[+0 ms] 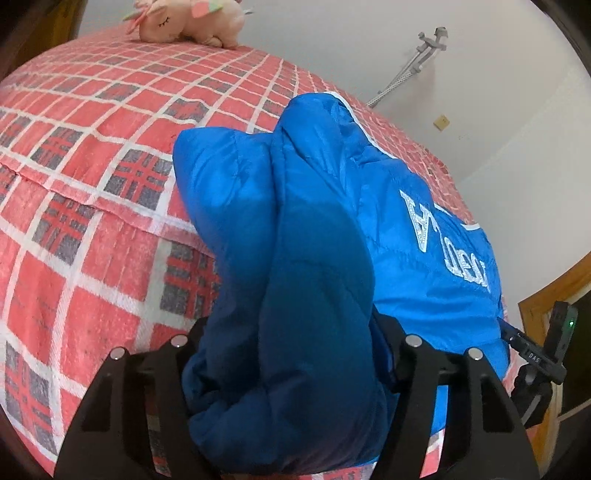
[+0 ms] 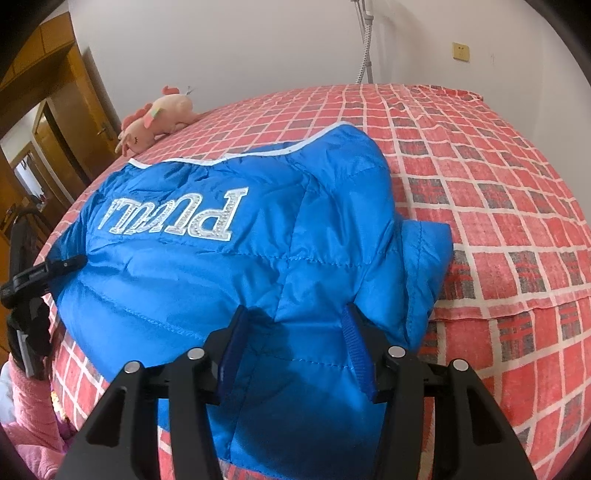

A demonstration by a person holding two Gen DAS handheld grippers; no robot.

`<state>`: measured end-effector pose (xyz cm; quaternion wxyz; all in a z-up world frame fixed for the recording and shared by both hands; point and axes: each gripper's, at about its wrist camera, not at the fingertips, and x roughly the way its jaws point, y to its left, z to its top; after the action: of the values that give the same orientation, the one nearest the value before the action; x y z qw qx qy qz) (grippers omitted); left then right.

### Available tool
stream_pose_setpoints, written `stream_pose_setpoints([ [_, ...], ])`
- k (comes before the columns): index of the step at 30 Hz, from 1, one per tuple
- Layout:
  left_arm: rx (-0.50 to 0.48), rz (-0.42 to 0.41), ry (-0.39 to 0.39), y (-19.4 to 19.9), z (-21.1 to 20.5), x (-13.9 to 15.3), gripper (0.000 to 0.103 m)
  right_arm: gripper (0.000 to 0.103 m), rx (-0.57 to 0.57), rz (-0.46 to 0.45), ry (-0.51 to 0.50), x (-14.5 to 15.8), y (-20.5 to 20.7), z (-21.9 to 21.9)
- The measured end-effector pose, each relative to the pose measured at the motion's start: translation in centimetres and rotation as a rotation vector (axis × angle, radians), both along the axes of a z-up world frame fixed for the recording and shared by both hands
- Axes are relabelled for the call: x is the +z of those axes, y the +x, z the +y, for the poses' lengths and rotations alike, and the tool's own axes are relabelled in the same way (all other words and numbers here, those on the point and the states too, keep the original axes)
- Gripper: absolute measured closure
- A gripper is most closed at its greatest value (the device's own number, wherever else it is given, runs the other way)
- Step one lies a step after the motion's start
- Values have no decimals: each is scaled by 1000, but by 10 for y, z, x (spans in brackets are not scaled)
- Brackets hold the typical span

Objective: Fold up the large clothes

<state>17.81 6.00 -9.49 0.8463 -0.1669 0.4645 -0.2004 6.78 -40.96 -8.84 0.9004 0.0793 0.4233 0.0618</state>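
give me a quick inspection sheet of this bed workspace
surface: bed with red plaid cover.
job's things: blue puffer jacket, lettering up, partly folded.
clutter: pink plush toy at far edge.
grippers: left claw has a thick bundled fold between its fingers; right claw shut on jacket's near edge.
cables: nothing seen.
surroundings: white wall, wall socket, wooden door.

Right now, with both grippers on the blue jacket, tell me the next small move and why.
Probably carry the bunched part across the jacket and lay it flat. The left gripper has a thick wad of fabric between its fingers, and the right gripper pinches the near edge, so the jacket seems pinned on the bed. The sleeve area still bulges rather than lying folded.
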Motion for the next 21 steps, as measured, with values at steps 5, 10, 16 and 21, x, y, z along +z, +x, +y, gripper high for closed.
stream_pose_setpoints([
  [5, 12, -6, -18, 0, 1, 2, 42, 51, -13, 11, 7, 1, 3, -1],
  [10, 16, -32, -34, -7, -1, 22, 65, 50, -19, -6, 49, 20, -6, -8],
  [16, -3, -139, 13, -25, -25, 72, 69, 39, -30, -106, 0, 53, -35, -20],
  [21, -70, -236, 69, -41, -68, 114, 69, 39, -29, -96, 19, 56, -49, -30],
])
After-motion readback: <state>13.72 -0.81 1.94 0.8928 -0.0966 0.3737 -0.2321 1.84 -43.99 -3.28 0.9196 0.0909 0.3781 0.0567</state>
